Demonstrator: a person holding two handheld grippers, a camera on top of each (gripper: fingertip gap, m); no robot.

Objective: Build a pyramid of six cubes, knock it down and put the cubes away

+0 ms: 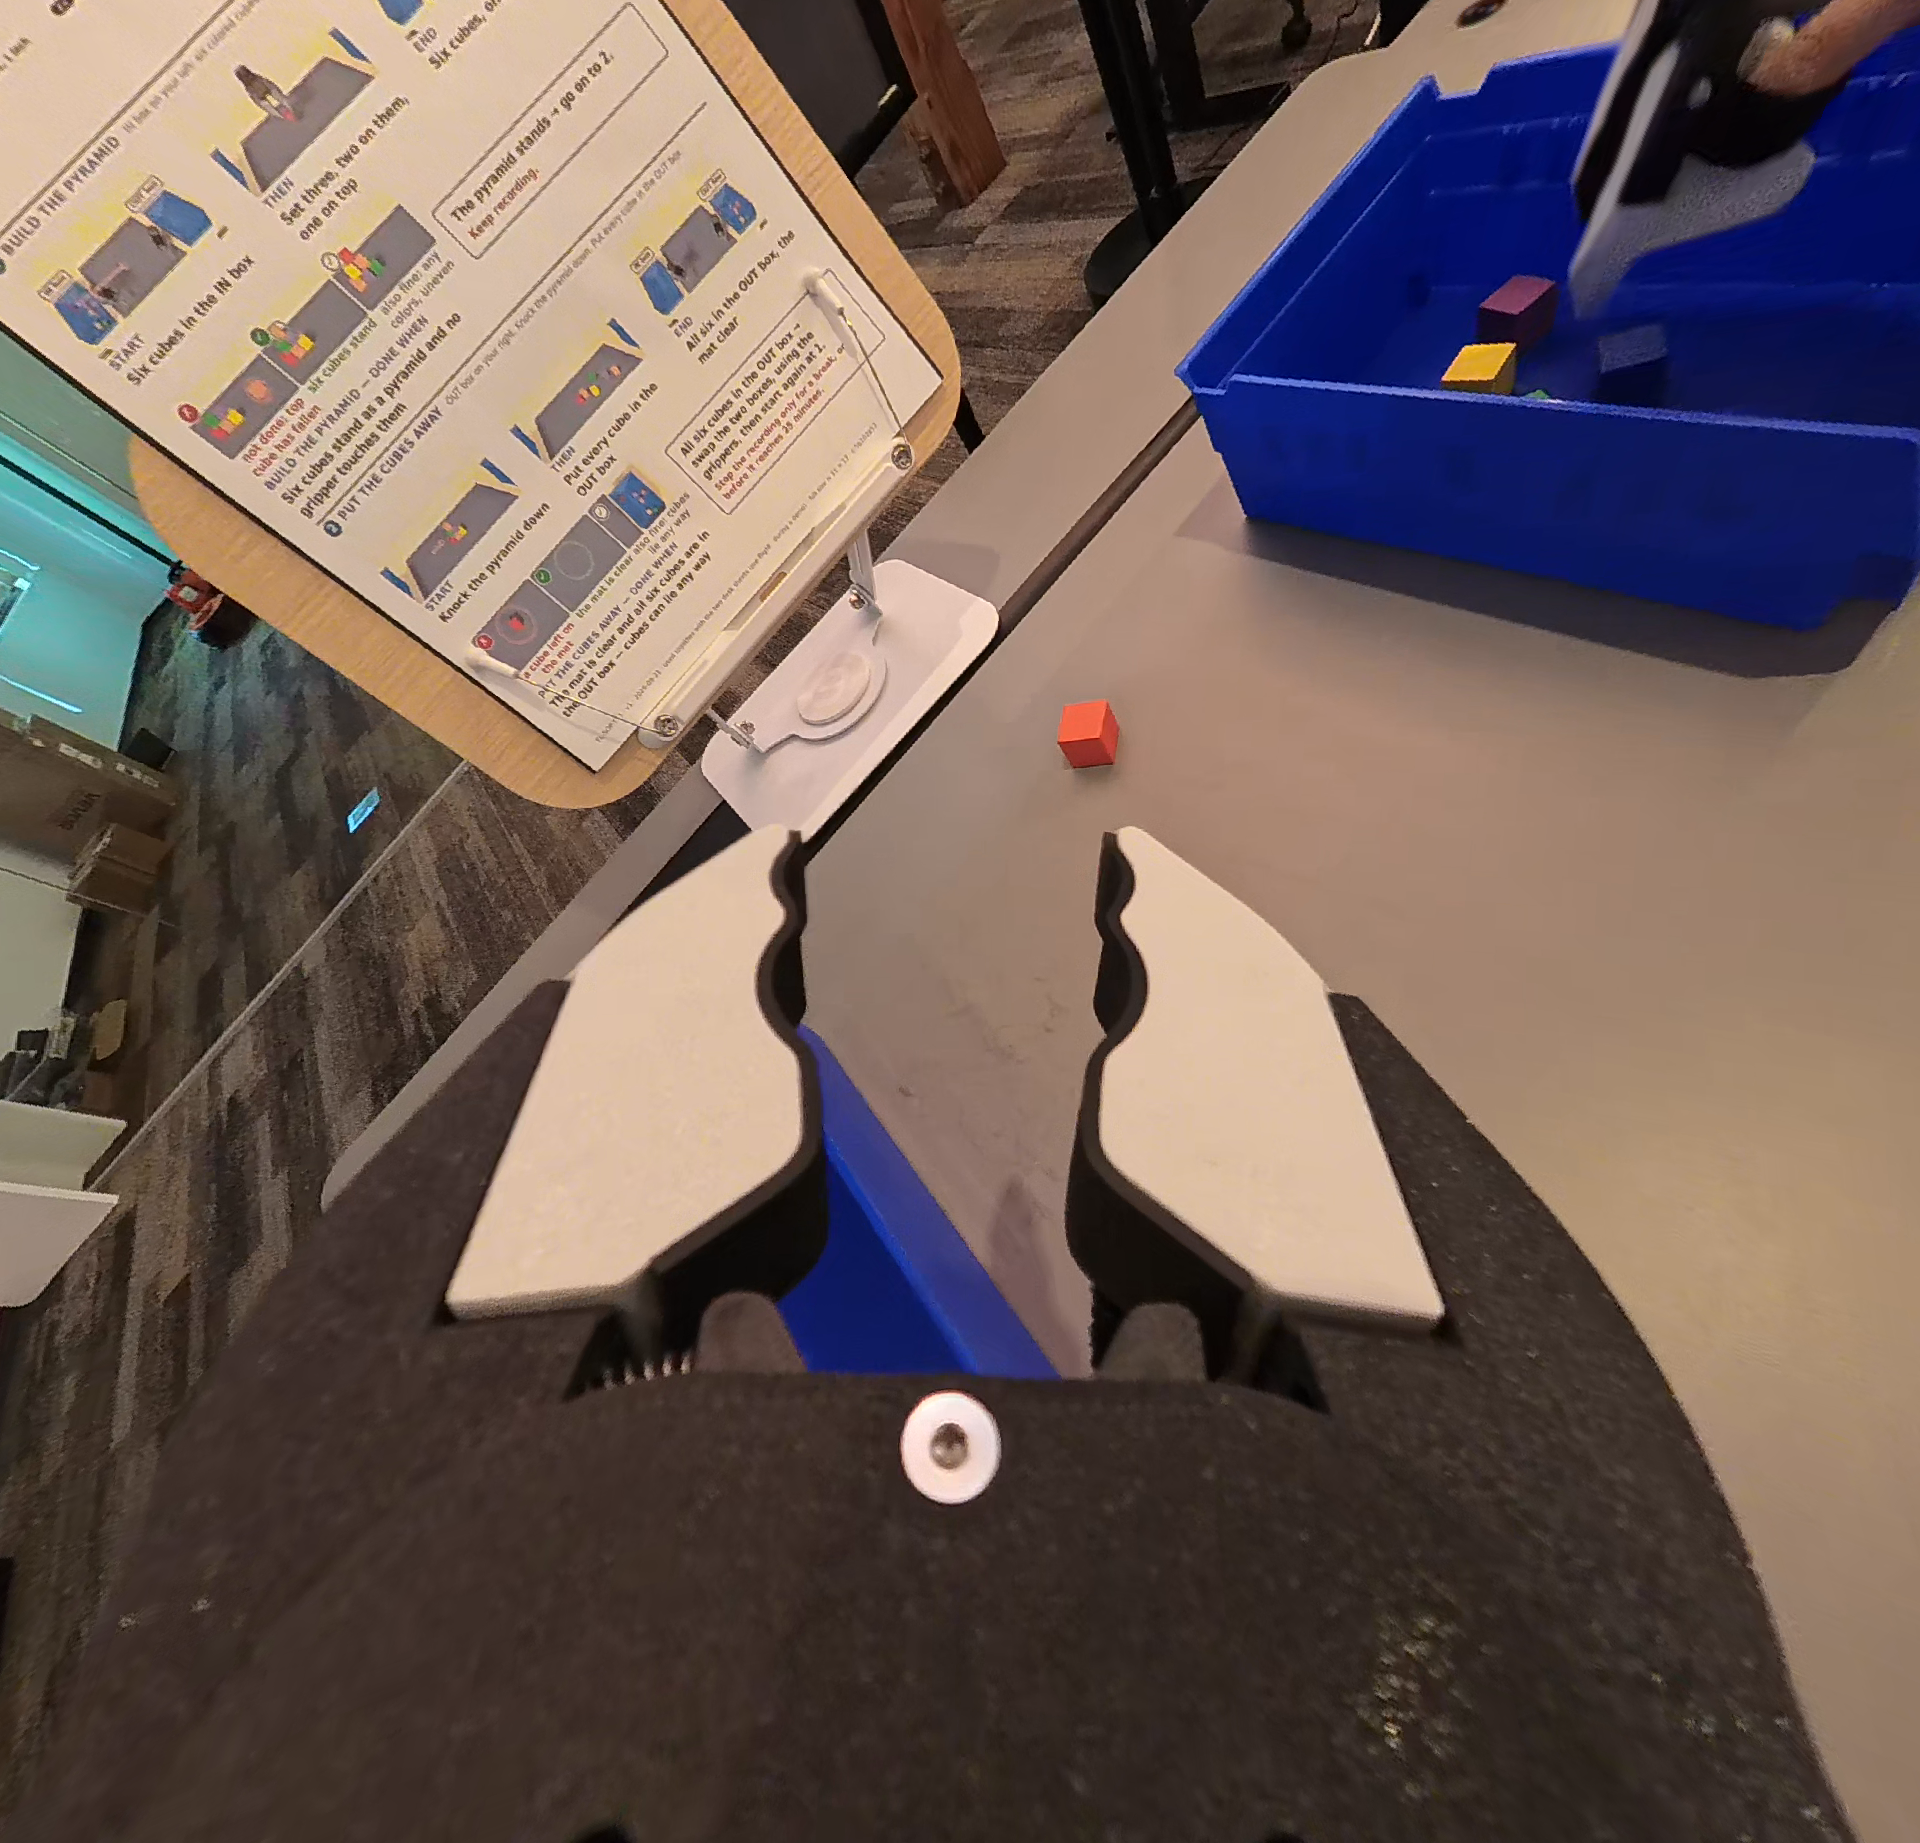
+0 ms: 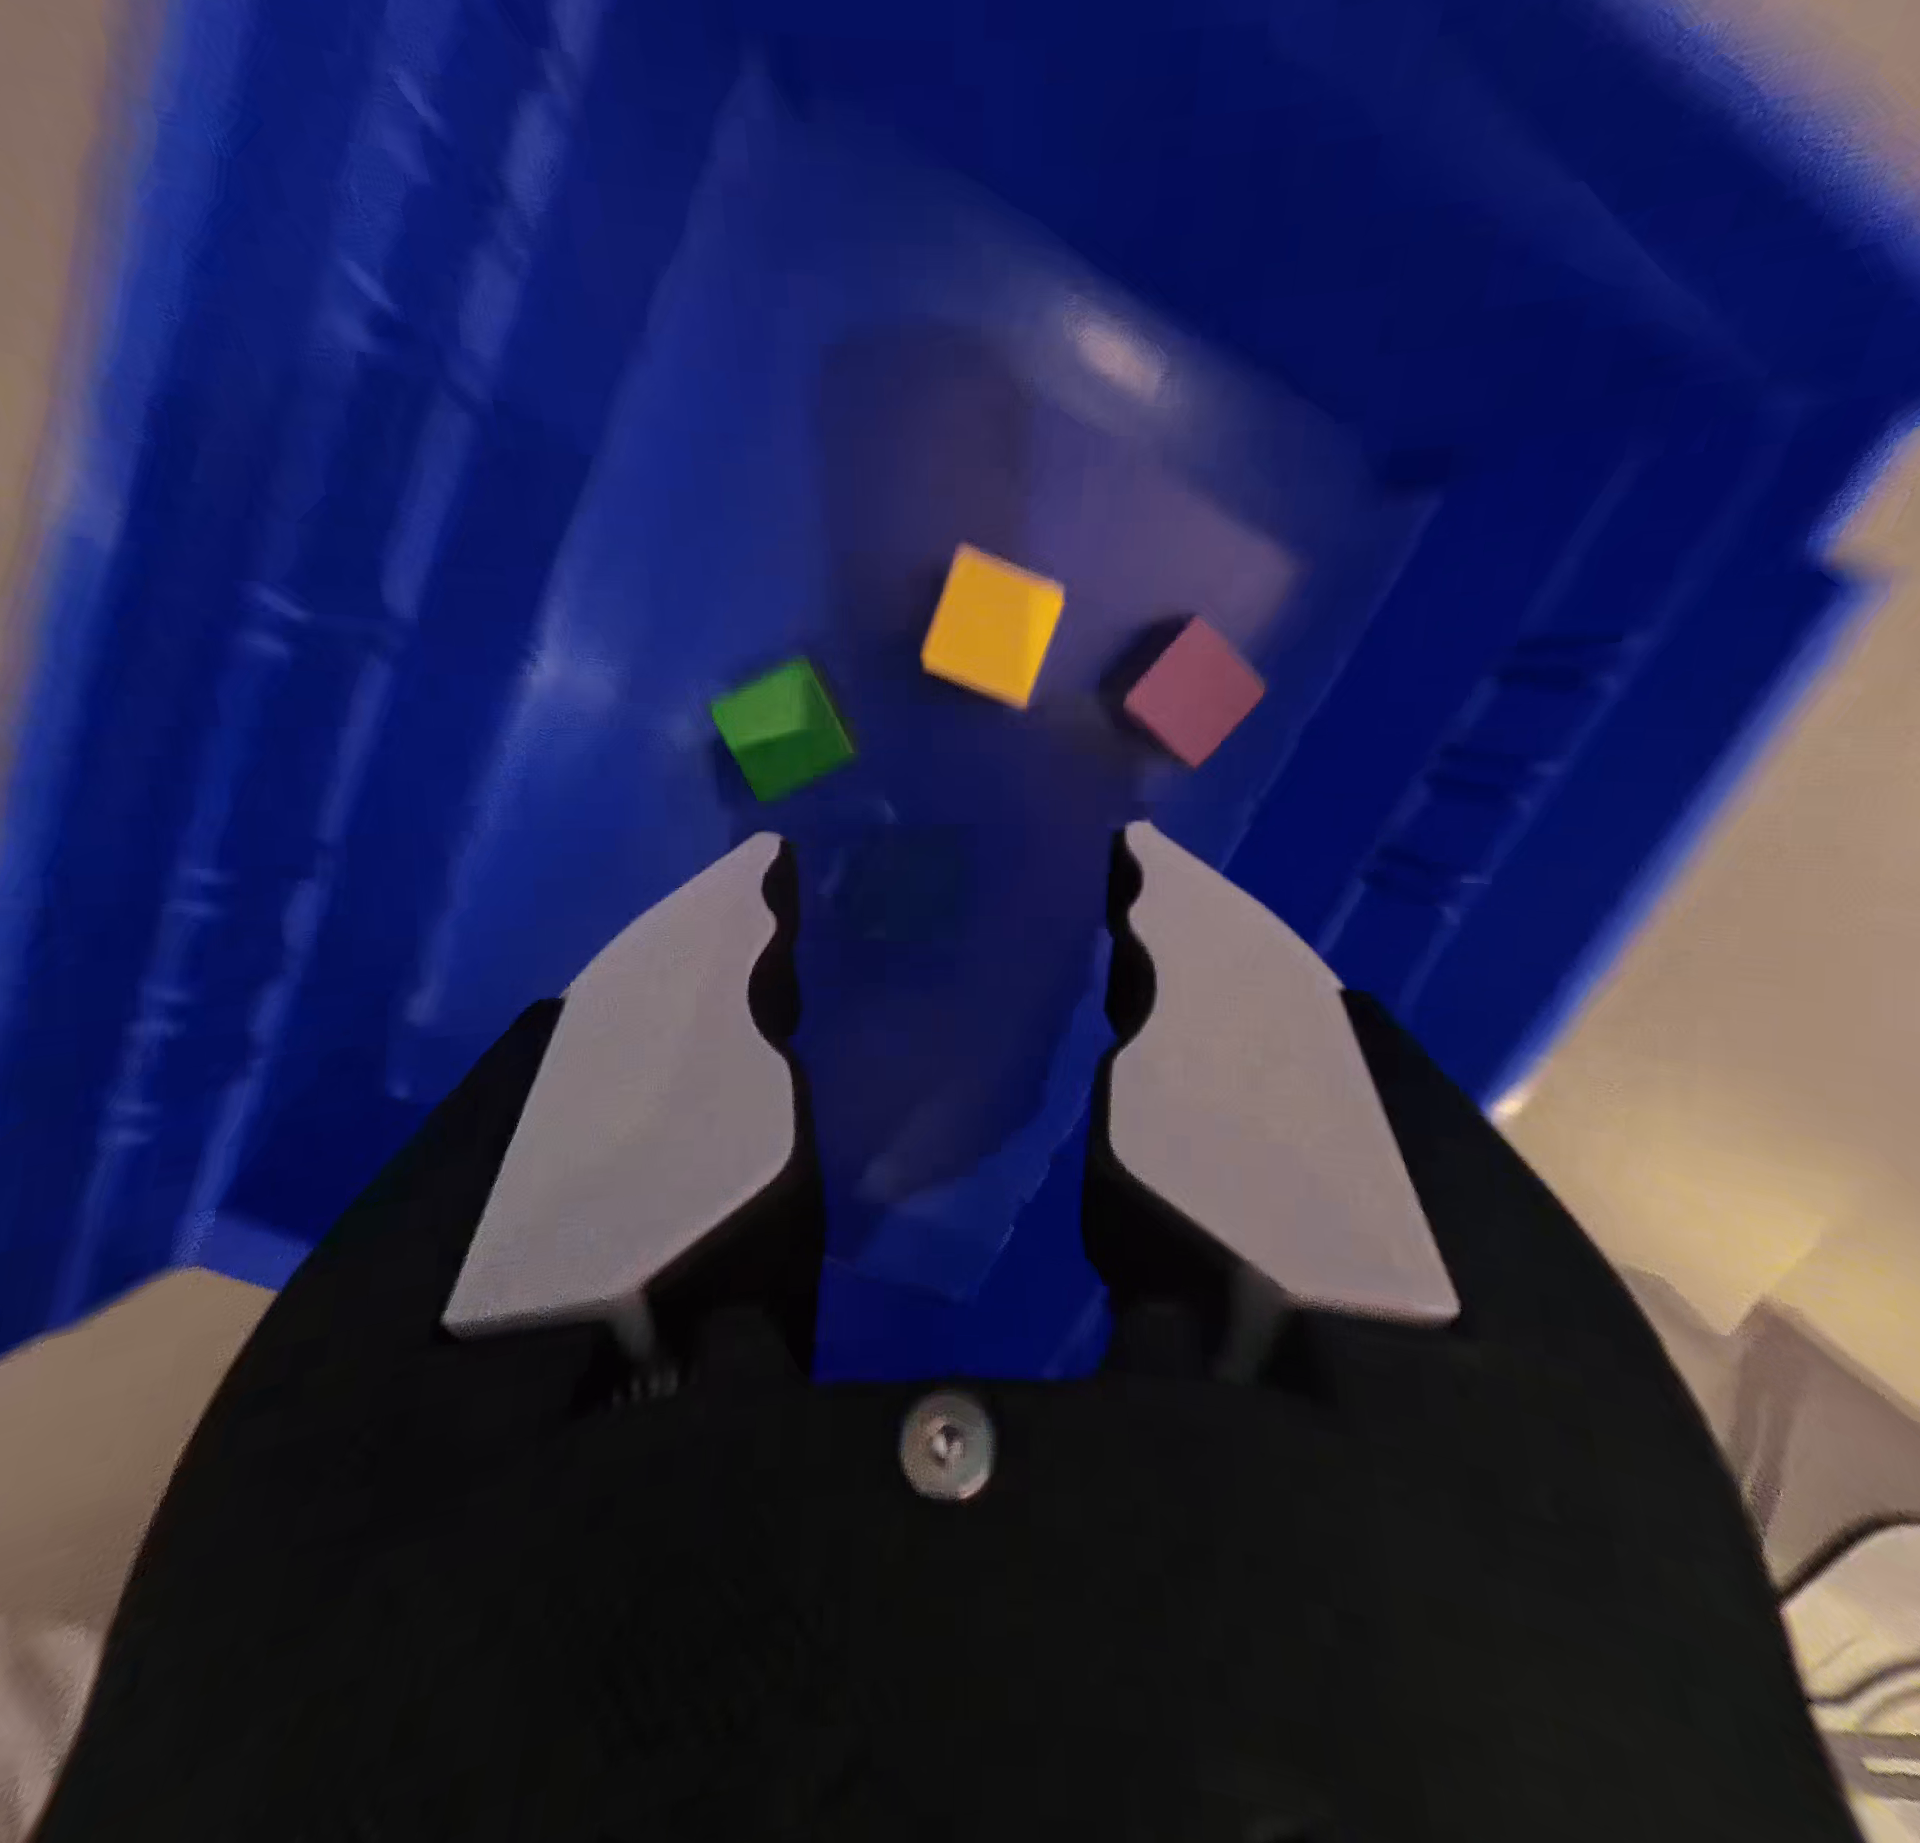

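Right wrist view is showing the right gripper [image 2: 951,848] hovering over the blue bin [image 2: 312,546], jaws standing well apart and gripping nothing; a green cube [image 2: 781,728], a yellow cube [image 2: 992,624] and a purple cube [image 2: 1193,690] are lying apart on the bin floor; a dark blue cube [image 2: 914,889] is showing, blurred, between the jaw tips; the left gripper [image 1: 951,848] is hanging over the grey bench [image 1: 1455,962], jaws likewise wide and empty; an orange cube [image 1: 1088,733] is sitting alone on the bench, outside the bin; an instruction sheet [image 1: 468,339] is standing on a stand at the bench edge.
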